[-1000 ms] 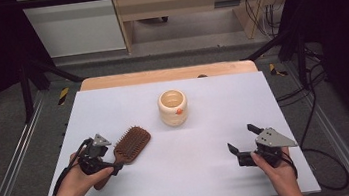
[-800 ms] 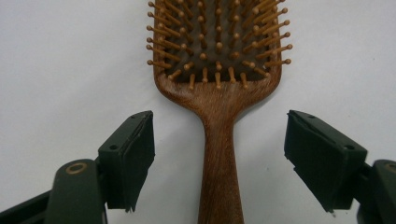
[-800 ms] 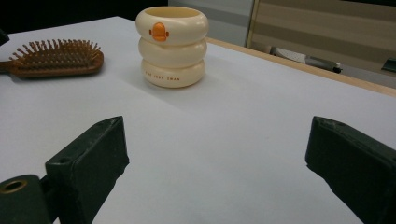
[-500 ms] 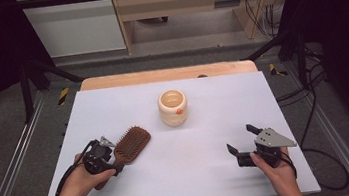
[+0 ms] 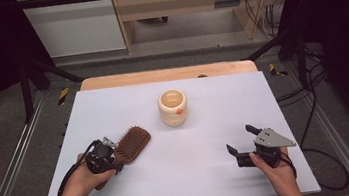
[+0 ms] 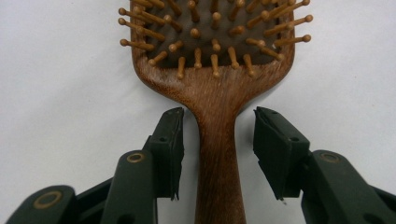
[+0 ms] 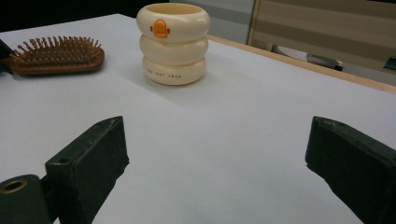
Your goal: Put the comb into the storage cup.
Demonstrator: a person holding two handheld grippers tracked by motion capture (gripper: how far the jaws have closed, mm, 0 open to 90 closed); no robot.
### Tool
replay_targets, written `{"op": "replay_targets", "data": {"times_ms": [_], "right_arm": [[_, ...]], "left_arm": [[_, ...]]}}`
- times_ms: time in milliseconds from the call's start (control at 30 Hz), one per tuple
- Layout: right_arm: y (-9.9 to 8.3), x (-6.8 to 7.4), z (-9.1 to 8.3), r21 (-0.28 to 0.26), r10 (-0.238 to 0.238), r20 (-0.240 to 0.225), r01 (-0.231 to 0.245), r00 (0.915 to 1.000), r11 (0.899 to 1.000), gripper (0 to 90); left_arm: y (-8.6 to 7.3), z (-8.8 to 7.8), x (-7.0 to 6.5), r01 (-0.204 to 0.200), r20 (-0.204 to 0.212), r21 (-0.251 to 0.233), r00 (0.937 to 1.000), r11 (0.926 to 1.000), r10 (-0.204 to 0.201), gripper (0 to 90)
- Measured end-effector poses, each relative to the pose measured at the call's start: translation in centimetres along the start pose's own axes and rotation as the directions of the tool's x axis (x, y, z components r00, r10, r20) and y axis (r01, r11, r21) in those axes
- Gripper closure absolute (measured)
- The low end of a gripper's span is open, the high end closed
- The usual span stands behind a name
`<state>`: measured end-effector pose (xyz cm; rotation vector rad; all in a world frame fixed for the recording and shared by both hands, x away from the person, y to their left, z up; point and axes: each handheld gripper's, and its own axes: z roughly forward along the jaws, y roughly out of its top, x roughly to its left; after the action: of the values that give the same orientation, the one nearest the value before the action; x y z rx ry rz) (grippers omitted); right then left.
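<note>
While the right gripper sat unmoved at the near right of the white table, its jaws spread wide with nothing between them, the left gripper differed from a second earlier. It had edged toward the wooden hairbrush, and its jaws had just been closing around the handle. In the left gripper view the handle stood between the two pads, with a narrow strip of table visible on each side; the pads were not yet pressing the wood, so the grip was apart rather than clamped.

Hairbrush lay flat at the near left of the table, bristles up, its head angled toward the far right, the handle pointing back to the person's left hand. Its place matched the earlier frames.

Cream ribbed cup stood upright near the table's centre, farther off and to the right of the brush, well apart from both grippers; unchanged. An orange badge showed on its top ring. Small orange lettering ran along the bottom ring, too small to read with certainty.
</note>
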<state>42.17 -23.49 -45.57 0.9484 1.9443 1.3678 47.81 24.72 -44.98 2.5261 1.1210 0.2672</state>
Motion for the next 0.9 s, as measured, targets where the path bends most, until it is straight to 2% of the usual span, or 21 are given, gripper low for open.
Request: {"op": "replay_targets", "data": {"times_ms": [267, 467, 733, 900], "right_arm": [[-0.01, 0.01, 0.02, 0.002, 0.000, -0.002, 0.000, 1.0000, 1.000, 6.0], [-0.03, 0.00, 0.00, 0.001, 0.002, -0.001, -0.002, 1.0000, 1.000, 6.0], [-0.04, 0.02, 0.03, 0.005, 0.000, -0.002, 0.000, 1.0000, 1.000, 6.0], [-0.07, 0.05, 0.07, 0.007, -0.001, -0.002, 0.001, 1.0000, 1.000, 6.0]], "left_arm": [[0.04, 0.09, 0.03, 0.010, -0.003, -0.001, 0.9999, 1.0000, -0.010, 58.7], [-0.17, 0.11, -0.15, -0.002, -0.009, -0.011, 1.0000, 0.9999, 0.001, 61.9], [-0.24, 0.15, -0.59, 0.012, -0.022, -0.020, 0.9997, 0.9997, -0.012, 71.7], [-0.37, 0.18, -0.64, 0.005, -0.024, -0.033, 0.9997, 0.9994, -0.006, 72.3]]}}
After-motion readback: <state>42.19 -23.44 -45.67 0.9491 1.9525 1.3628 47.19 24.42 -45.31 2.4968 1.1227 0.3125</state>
